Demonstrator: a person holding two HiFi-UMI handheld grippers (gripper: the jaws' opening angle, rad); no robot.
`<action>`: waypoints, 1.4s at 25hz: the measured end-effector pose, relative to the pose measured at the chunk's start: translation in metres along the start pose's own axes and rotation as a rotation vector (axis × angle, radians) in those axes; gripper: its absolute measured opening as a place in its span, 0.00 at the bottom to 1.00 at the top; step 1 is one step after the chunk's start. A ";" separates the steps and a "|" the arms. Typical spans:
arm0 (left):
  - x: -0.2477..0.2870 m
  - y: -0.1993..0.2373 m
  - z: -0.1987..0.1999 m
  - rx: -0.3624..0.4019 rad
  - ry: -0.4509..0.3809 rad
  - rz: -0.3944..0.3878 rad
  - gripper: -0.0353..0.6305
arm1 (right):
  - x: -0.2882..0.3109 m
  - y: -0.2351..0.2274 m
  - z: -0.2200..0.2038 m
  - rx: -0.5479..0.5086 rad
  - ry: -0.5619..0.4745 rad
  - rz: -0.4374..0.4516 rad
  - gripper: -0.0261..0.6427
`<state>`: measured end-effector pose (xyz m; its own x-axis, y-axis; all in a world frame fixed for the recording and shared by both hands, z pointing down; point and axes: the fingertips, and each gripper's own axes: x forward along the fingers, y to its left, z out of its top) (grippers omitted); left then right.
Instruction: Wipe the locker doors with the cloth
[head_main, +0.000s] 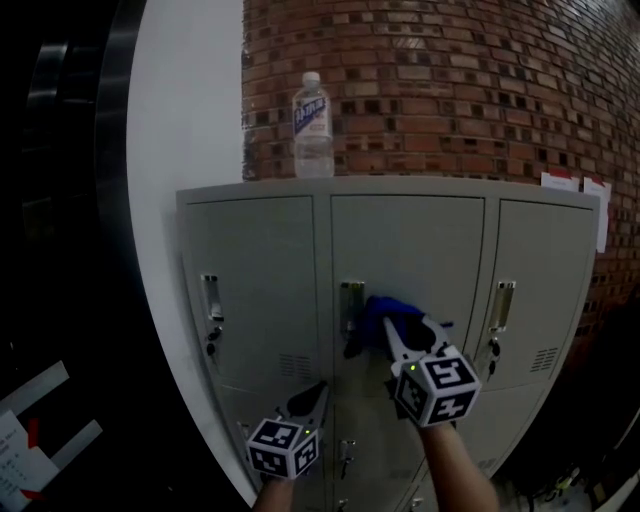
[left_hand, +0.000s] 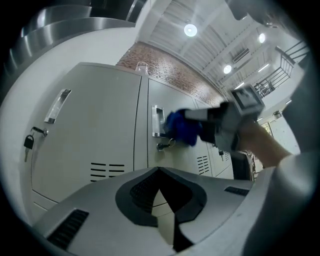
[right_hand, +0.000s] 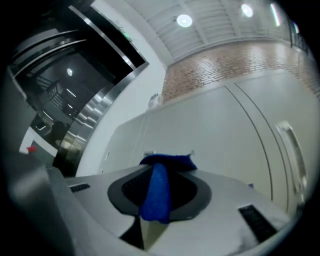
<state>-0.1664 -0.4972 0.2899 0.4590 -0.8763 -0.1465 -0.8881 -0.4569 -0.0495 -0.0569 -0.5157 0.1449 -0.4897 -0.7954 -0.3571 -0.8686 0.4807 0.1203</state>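
A grey bank of lockers (head_main: 400, 250) stands against a brick wall. My right gripper (head_main: 392, 330) is shut on a blue cloth (head_main: 392, 312) and presses it against the middle upper door, beside that door's handle (head_main: 351, 300). In the right gripper view the blue cloth (right_hand: 159, 187) hangs between the jaws against the grey door (right_hand: 215, 130). My left gripper (head_main: 308, 402) hangs lower, in front of the vent slots, shut and with nothing in it. In the left gripper view the blue cloth (left_hand: 181, 127) and the right gripper (left_hand: 227, 122) show on the middle door.
A clear plastic water bottle (head_main: 313, 126) stands on the locker top at the left. The left door (head_main: 255, 290) has a handle and a small padlock (left_hand: 29, 142). The right door (head_main: 535, 290) has a handle too. A white wall and dark glass lie to the left.
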 end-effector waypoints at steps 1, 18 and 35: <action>0.002 -0.003 0.001 -0.003 0.001 -0.008 0.05 | 0.012 -0.005 0.040 -0.023 -0.018 0.012 0.18; 0.010 -0.038 -0.008 -0.029 0.007 -0.079 0.05 | -0.026 -0.023 -0.103 0.027 0.185 -0.084 0.18; 0.005 -0.059 -0.010 -0.016 0.017 -0.108 0.05 | 0.010 -0.080 0.111 -0.039 -0.002 -0.106 0.18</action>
<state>-0.1112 -0.4757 0.3025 0.5521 -0.8244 -0.1247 -0.8332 -0.5508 -0.0478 0.0165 -0.5209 0.0288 -0.3948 -0.8403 -0.3715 -0.9178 0.3791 0.1178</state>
